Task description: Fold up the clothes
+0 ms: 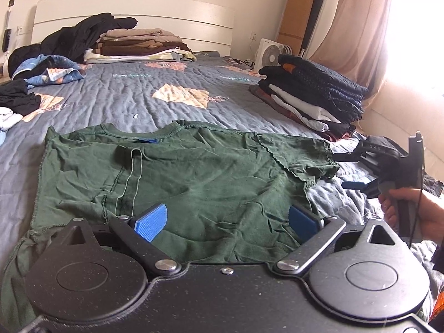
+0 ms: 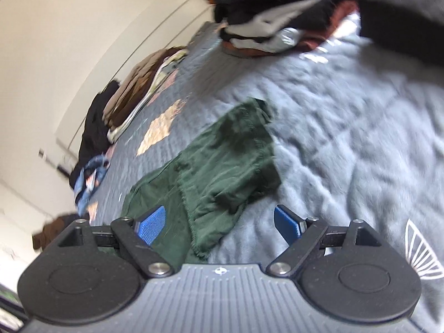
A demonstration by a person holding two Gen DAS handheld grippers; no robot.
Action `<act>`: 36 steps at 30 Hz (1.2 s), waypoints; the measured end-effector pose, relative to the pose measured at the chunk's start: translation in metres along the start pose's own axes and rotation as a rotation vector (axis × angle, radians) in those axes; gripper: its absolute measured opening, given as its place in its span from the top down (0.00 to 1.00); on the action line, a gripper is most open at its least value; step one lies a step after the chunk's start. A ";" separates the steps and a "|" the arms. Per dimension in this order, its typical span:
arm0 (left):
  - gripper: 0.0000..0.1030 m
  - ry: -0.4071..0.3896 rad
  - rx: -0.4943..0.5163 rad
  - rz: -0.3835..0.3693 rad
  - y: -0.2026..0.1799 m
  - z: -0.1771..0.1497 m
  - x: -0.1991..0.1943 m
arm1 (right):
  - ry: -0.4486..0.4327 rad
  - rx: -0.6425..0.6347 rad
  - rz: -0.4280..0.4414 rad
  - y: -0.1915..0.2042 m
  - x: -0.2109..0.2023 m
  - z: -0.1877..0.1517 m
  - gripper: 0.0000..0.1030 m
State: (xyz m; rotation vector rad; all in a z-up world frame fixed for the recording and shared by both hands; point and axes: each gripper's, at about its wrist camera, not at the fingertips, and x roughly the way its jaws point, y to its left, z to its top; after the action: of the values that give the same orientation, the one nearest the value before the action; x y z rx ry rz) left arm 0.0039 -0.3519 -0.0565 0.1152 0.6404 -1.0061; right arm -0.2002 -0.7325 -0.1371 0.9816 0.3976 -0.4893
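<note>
A dark green T-shirt [image 1: 194, 172] lies spread on the grey-blue quilt [image 1: 125, 94], collar toward the headboard, its left sleeve folded in over the body. My left gripper [image 1: 227, 222] hovers open just above the shirt's lower body, blue pads wide apart and holding nothing. In the left wrist view the right gripper [image 1: 347, 170] is beside the shirt's right sleeve, held by a hand [image 1: 410, 213]. The blurred, tilted right wrist view shows the green T-shirt's sleeve [image 2: 230, 163] ahead of my right gripper [image 2: 219, 227], which is open and empty.
A stack of folded dark and white clothes [image 1: 313, 97] sits at the bed's right edge. Folded brown and beige garments [image 1: 138, 44] and loose black and blue clothes [image 1: 50, 66] lie near the white headboard [image 1: 133, 14]. A small fan [image 1: 269, 54] stands by the curtain.
</note>
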 end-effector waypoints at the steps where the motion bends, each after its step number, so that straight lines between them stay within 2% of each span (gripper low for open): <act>1: 0.08 0.003 -0.001 0.000 0.001 0.000 0.001 | -0.007 0.017 0.005 -0.003 0.003 0.000 0.17; 11: 0.08 0.013 0.008 0.004 0.003 -0.003 0.005 | -0.087 0.192 0.056 -0.031 0.029 0.009 0.18; 19: 0.08 0.028 0.008 0.004 0.005 -0.004 0.012 | -0.117 0.259 0.090 -0.041 0.036 0.007 0.18; 23: 0.08 0.027 0.009 0.000 0.005 -0.005 0.011 | -0.101 0.293 0.106 -0.039 0.033 0.009 0.18; 32: 0.08 0.011 -0.002 -0.011 0.004 -0.001 0.005 | -0.083 0.247 0.096 -0.032 0.044 0.003 0.20; 34: 0.08 0.003 0.005 -0.022 0.002 0.000 0.003 | -0.083 0.235 0.094 -0.032 0.046 0.004 0.23; 36: 0.07 0.005 0.028 -0.036 -0.003 0.001 0.001 | -0.084 0.228 0.086 -0.032 0.048 0.005 0.32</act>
State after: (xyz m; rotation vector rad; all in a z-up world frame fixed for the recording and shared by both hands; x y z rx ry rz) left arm 0.0021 -0.3548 -0.0551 0.1306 0.6347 -1.0499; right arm -0.1780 -0.7615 -0.1816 1.1888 0.2258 -0.5039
